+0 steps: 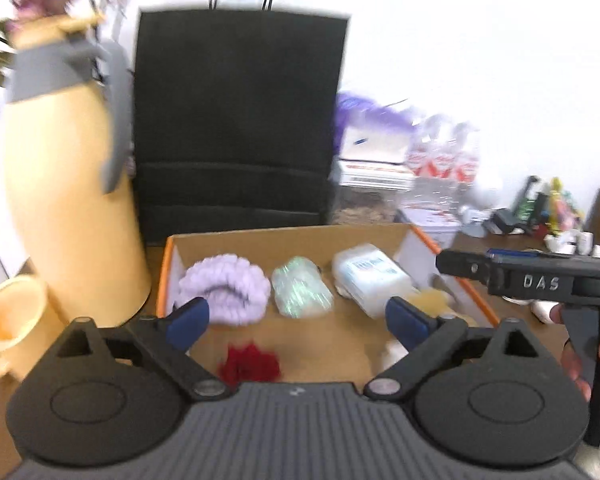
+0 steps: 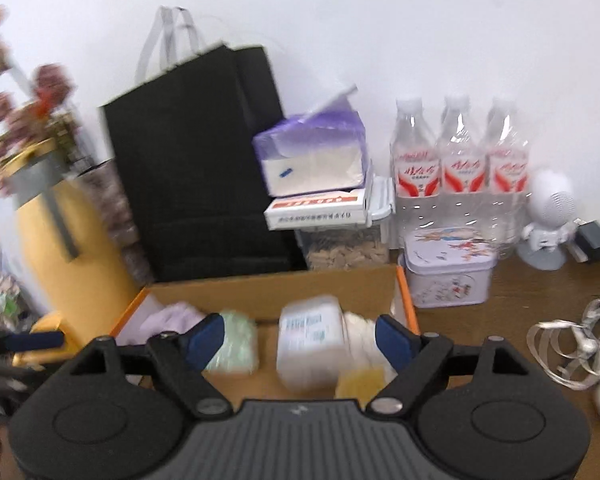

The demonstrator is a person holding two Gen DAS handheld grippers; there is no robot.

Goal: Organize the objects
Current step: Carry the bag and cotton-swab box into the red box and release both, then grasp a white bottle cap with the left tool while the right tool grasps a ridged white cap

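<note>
While both views are motion-blurred, the layout reads fine: an open cardboard box with orange edges sits on a wooden table, in front of a black paper bag. Inside the box, left to right in the left wrist view: lilac scrunchie, a shimmery green-white packet, a clear plastic case with a blue-printed label, and something yellowish at the right wall. A dark red fuzzy item lies on the box floor nearer the camera. Left gripper has jaws spread wide over the box, nothing between the blue pads, touching nothing. Right gripper also stands well apart, empty, hovering over the same box; the case shows between its fingers but the pads are clear of it. Yellow thermos jug stands left of the bag, a matching cup beside it. Right of the box: patterned tin, shrink-wrapped water bottles, white earphone cable.
</note>
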